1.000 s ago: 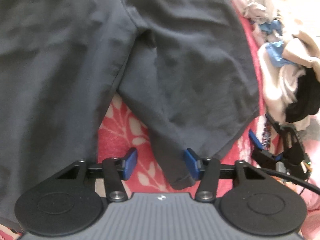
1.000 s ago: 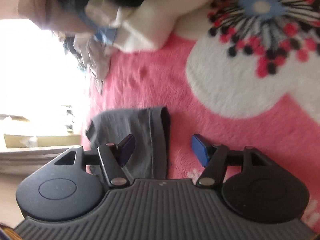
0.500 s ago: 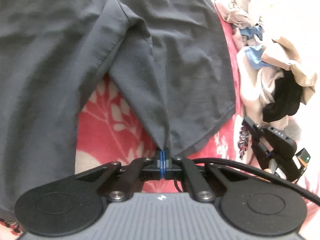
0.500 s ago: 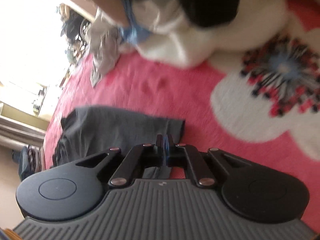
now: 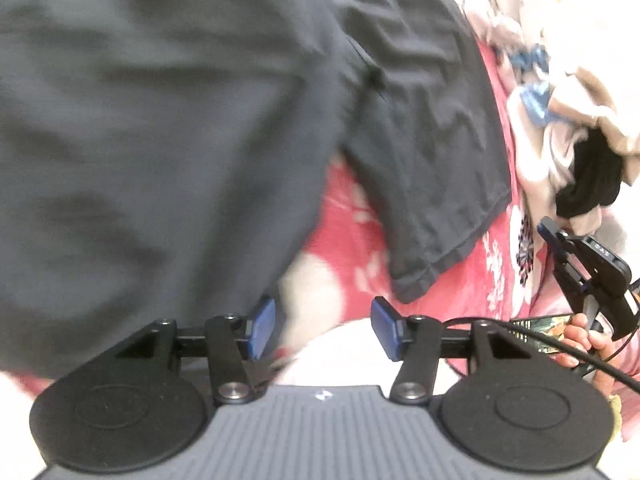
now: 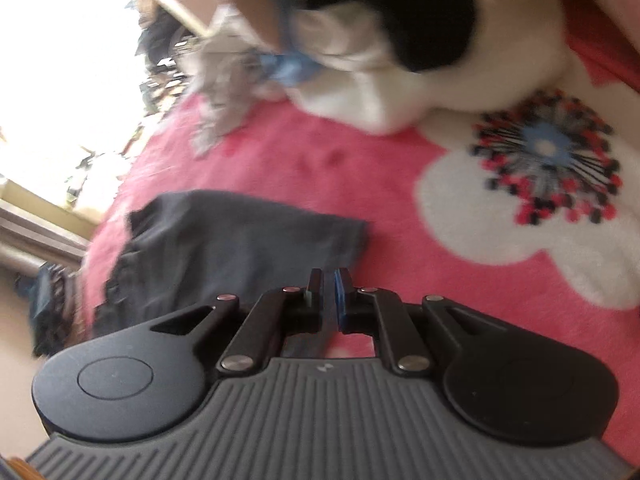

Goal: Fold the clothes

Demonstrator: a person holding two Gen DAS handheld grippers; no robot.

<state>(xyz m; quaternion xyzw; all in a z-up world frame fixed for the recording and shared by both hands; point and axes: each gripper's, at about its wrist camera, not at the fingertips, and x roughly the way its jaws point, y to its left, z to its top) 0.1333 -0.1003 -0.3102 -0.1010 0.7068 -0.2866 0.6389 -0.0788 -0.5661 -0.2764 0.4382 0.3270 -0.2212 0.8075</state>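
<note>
Left wrist view: left gripper (image 5: 323,328) opening, empty, near the dark shorts' (image 5: 432,152) hem; right gripper (image 6: 327,296) parting slightly, fabric between, to fold.

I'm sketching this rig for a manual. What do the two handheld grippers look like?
Both match: the left gripper and right gripper have black linkage fingers with silver rivets, blue pads, two round black discs, and a ribbed grey body bearing a small white logo. A black cable trails beside the left one.
</note>
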